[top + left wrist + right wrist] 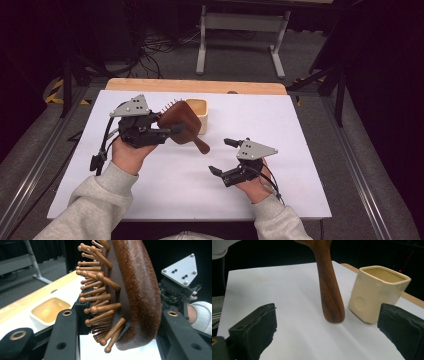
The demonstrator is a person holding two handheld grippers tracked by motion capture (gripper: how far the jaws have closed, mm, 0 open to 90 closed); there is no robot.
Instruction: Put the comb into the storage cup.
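My left gripper [167, 131] is clamped on the wooden paddle hairbrush [182, 122], lifted above the white tabletop [165, 185] beside the cream square cup [199, 112]. My right gripper [223, 156] hangs with its jaws wide apart, nothing between them. Beyond the table: grey floor, cables, a metal stand [242, 22], darkness.

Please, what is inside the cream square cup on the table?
The cream cup looks empty: the left gripper view shows bare inner walls and floor. In the high view, the wooden hairbrush held by the left gripper covers part of its side.
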